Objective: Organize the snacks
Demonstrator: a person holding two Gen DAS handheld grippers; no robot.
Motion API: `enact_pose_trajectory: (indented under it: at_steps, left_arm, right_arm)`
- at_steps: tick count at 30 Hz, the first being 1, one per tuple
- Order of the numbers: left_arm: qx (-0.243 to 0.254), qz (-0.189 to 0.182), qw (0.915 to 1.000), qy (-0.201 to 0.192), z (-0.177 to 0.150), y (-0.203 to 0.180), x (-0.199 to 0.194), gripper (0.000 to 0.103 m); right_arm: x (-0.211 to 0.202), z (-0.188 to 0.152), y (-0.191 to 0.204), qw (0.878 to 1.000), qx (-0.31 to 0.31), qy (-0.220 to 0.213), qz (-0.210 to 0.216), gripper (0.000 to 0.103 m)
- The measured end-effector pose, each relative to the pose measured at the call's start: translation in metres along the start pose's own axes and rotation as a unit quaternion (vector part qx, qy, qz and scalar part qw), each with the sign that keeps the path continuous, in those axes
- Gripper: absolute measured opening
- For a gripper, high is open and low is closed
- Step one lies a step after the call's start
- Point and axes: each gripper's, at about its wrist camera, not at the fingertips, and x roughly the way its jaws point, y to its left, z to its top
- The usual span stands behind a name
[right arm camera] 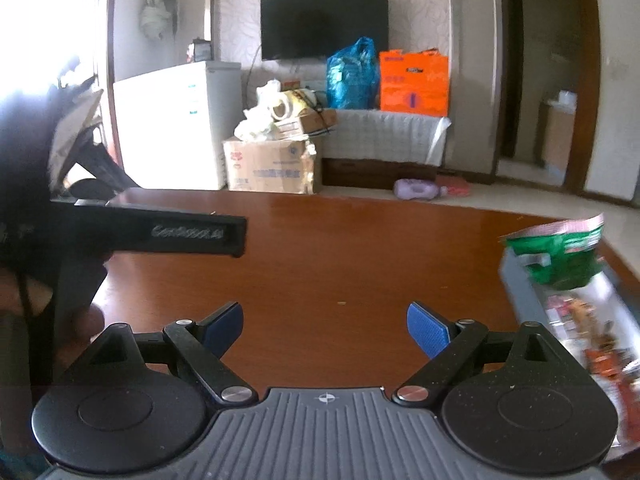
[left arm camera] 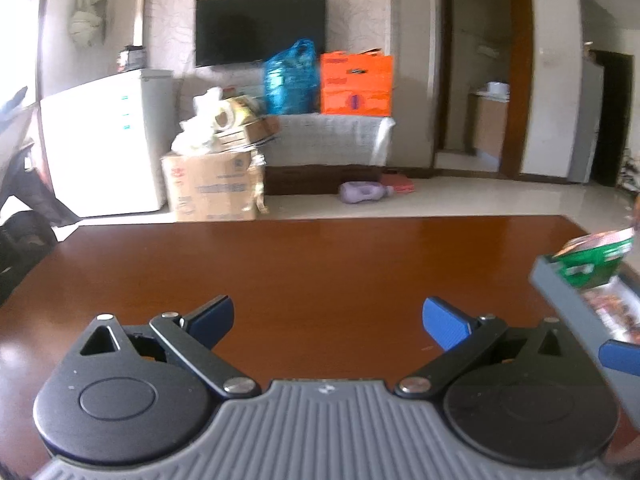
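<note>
Both claws spread wide over the table, holding nothing.

The left gripper (left arm camera: pixel 328 320) and right gripper (right arm camera: pixel 325 326) hover empty above the brown table (right arm camera: pixel 320 248). A green snack bag (right arm camera: pixel 560 254) sits in a grey tray (right arm camera: pixel 524 296) at the table's right edge. The left gripper's side reads, blurred, roughly "GenRobot.AI".

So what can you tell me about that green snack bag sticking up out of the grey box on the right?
The crinkly green foil snack bag has a pinkish-red sealed top edge and some white print, too blurred to read. It looks shut and puffed. It stands tilted at the far end of the grey rectangular box, its top poking above the rim, leaning on the box's end wall. Other packets in red and brown lie in the box nearer the camera. Neither gripper touches it.
</note>
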Motion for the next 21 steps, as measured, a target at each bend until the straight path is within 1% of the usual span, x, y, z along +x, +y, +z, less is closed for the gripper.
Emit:
enact_pose_trajectory:
  at_steps: [2,3,5,7,9,12,14,16,18,21]
  left_arm:
    - [0.005,-0.024,0.9997,-0.002,0.005,-0.027,0.0,0.102]
    - [0.011,-0.037,0.9993,-0.003,0.006,-0.042,-0.001,0.102]
    - [0.024,-0.064,0.9977,-0.004,0.006,-0.076,-0.005,0.102]
    - [0.039,-0.091,0.9951,0.002,0.001,-0.109,-0.007,0.102]
    - [0.051,-0.108,0.9928,0.007,-0.006,-0.145,-0.008,0.102]
    - [0.066,-0.136,0.9885,0.011,-0.02,-0.186,-0.013,0.102]
    - [0.089,-0.149,0.9848,0.013,-0.031,-0.211,-0.014,0.102]
    - [0.114,-0.144,0.9829,0.009,-0.035,-0.232,-0.015,0.102]
    - [0.116,-0.14,0.9834,0.001,-0.039,-0.239,-0.015,0.102]
    - [0.109,-0.155,0.9817,0.018,-0.044,-0.253,-0.013,0.102]
  right_arm:
    - [-0.012,-0.004,-0.012,0.999,-0.001,-0.007,-0.037,0.093]
    - [-0.022,-0.007,-0.022,0.998,0.009,-0.01,-0.058,0.094]
    - [-0.039,-0.015,-0.039,0.996,0.037,-0.015,-0.083,0.094]
    - [-0.058,-0.025,-0.059,0.99,0.079,-0.018,-0.113,0.094]
    - [-0.075,-0.037,-0.075,0.983,0.115,-0.022,-0.141,0.094]
    - [-0.092,-0.054,-0.091,0.973,0.141,-0.022,-0.181,0.094]
    - [-0.099,-0.062,-0.096,0.969,0.15,-0.023,-0.197,0.094]
    - [-0.105,-0.072,-0.102,0.965,0.153,-0.022,-0.212,0.095]
    - [-0.109,-0.079,-0.108,0.963,0.159,-0.014,-0.218,0.096]
    - [-0.116,-0.088,-0.121,0.957,0.191,-0.009,-0.218,0.096]
